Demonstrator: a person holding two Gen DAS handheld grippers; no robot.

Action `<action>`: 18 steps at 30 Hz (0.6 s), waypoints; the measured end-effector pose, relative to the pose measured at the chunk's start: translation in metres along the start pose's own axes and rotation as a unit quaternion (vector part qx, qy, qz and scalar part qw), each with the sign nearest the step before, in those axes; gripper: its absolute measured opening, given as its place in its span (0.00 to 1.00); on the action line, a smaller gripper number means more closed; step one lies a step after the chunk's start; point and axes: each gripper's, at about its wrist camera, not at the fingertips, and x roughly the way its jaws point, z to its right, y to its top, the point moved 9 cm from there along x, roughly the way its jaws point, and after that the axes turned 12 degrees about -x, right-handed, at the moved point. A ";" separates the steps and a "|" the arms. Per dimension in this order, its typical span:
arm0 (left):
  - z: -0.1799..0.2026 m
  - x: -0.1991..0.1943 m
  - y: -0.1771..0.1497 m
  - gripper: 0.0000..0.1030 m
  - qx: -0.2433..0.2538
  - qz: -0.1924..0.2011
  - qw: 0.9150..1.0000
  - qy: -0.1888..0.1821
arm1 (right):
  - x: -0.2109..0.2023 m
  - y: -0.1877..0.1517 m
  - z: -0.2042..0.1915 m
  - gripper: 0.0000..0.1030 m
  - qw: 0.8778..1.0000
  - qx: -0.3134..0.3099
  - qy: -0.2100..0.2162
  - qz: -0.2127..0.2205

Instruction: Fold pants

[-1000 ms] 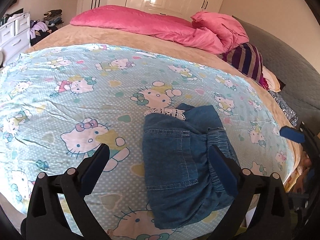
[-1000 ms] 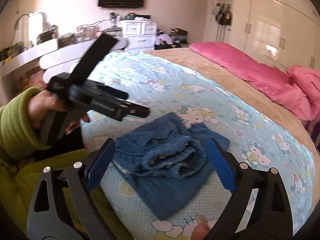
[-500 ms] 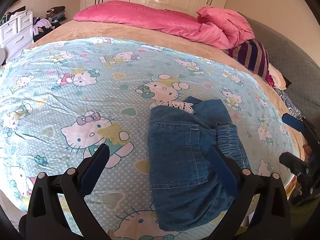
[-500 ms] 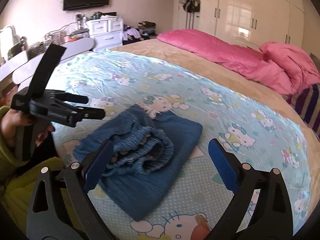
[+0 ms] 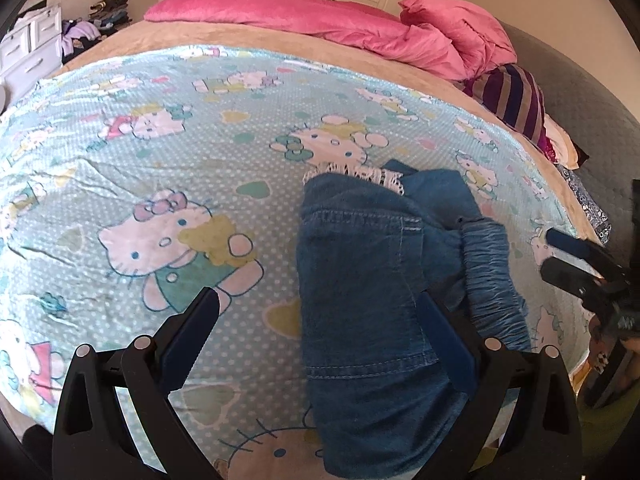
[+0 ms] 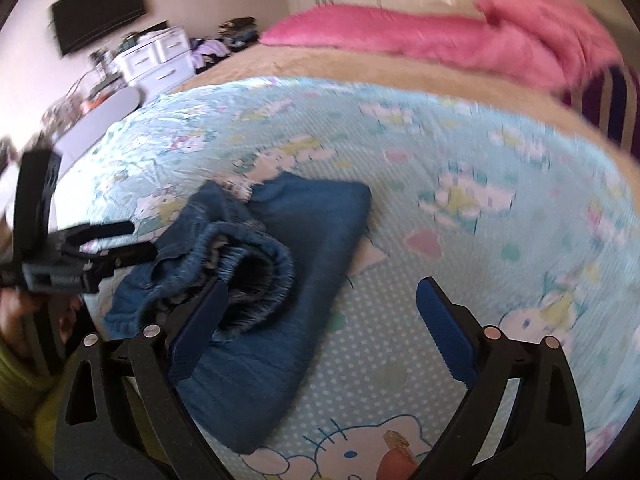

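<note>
One pair of denim pants point(image 5: 372, 292) lies bunched on the cartoon-print blanket point(image 5: 160, 168), near the bed's front edge. The cloth looks soft and limp, thicker at the gathered elastic waistband point(image 6: 256, 264); that band or a hem corner seems the surest hold. Both tools are released and empty: left gripper point(image 5: 320, 344) spread wide, right gripper point(image 6: 320, 328) open, its jaws having just narrowed slightly. Both have dropped closer to the pants than a second ago.
</note>
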 end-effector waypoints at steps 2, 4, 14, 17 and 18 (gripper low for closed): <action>0.000 0.005 -0.002 0.96 -0.004 -0.005 1.000 -0.005 | 0.011 -0.005 0.003 0.72 1.000 0.019 0.017 -0.013; 0.000 0.010 -0.002 0.96 -0.006 -0.007 1.000 -0.010 | 0.021 -0.008 -0.001 0.66 0.999 0.028 0.037 -0.023; 0.014 0.026 -0.005 0.95 0.003 -0.026 0.999 -0.039 | 0.054 -0.009 -0.011 0.59 0.995 0.047 0.072 -0.050; 0.021 0.031 -0.007 0.95 0.012 -0.032 0.998 -0.044 | 0.058 -0.009 -0.011 0.62 0.995 0.049 0.078 -0.049; 0.022 0.033 -0.008 0.94 0.014 -0.033 0.998 -0.045 | 0.059 -0.008 -0.012 0.62 0.995 0.048 0.080 -0.047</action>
